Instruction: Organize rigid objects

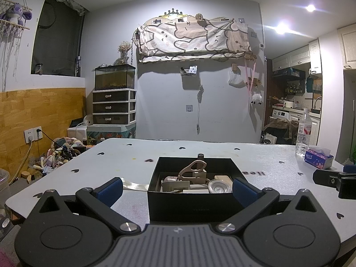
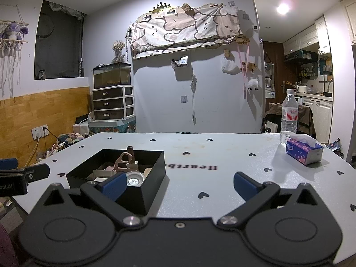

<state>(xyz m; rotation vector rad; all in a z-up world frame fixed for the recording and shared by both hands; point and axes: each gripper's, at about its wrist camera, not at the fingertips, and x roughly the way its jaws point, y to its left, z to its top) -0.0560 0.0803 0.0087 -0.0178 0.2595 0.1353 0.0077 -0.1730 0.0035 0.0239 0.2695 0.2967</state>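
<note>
A black open box (image 1: 191, 207) sits on the white table (image 1: 133, 153), straight in front of my left gripper (image 1: 176, 188), which is open and empty with its fingers either side of the box's near wall. The box holds several small things: beige scissors (image 1: 192, 169), a round glass dish (image 1: 219, 186), pale blocks and a dark cap. In the right wrist view the box (image 2: 153, 173) lies to the left, scissors (image 2: 123, 159) and glass dish (image 2: 135, 180) inside. My right gripper (image 2: 178, 185) is open and empty over bare table (image 2: 222, 155).
A blue tissue box (image 2: 303, 153) and a water bottle (image 2: 289, 118) stand at the table's far right; both also show in the left wrist view (image 1: 318, 159). The other gripper shows at each view's edge (image 1: 333, 179). A drawer unit (image 1: 113, 106) and floor clutter lie left.
</note>
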